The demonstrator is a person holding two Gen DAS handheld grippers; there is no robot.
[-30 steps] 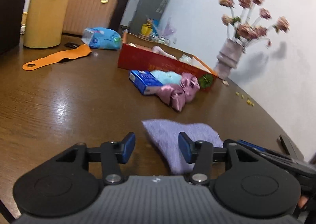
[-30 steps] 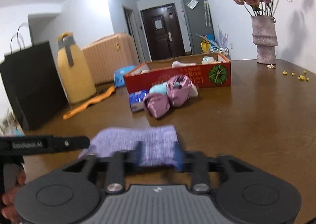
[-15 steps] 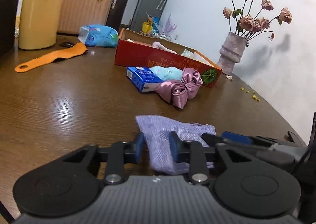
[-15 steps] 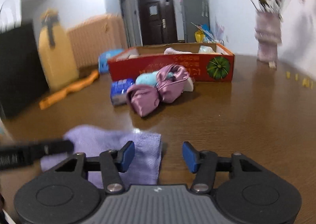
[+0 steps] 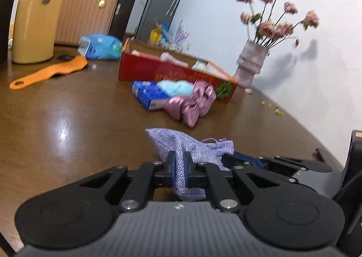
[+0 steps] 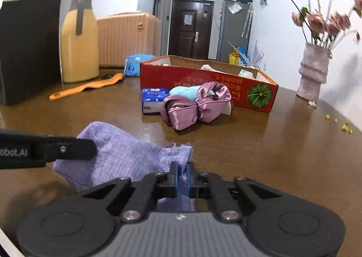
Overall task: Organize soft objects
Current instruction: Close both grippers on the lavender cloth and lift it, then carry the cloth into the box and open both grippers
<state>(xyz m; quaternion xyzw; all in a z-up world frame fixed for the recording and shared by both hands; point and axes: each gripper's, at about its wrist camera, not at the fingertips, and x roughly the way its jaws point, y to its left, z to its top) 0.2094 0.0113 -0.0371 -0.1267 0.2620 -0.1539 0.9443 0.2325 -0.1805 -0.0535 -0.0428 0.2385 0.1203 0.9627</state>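
Note:
A lilac woven drawstring pouch (image 5: 178, 143) (image 6: 117, 157) lies on the brown table, held at two ends. My left gripper (image 5: 179, 166) is shut on one edge of it. My right gripper (image 6: 182, 174) is shut on its gathered mouth end. Each gripper shows in the other's view, the right gripper at the right of the left wrist view (image 5: 260, 162) and the left gripper at the left of the right wrist view (image 6: 67, 149). Further back lie a pink satin bow (image 6: 196, 105), a light blue soft item (image 6: 184, 92) and a red cardboard box (image 6: 203, 80) holding soft items.
A blue tissue pack (image 6: 152, 98) lies beside the bow. An orange shoehorn (image 6: 88, 86), a yellow jug (image 6: 78, 42), a black paper bag (image 6: 27, 48) and a blue packet (image 6: 135, 64) stand at the back left. A vase of dried roses (image 6: 313, 71) stands at the right.
Both grippers closed on the lilac pouch. The left went from open around its edge to shut on it; the right opened briefly, then shut on its mouth end. The pouch is now bunched.

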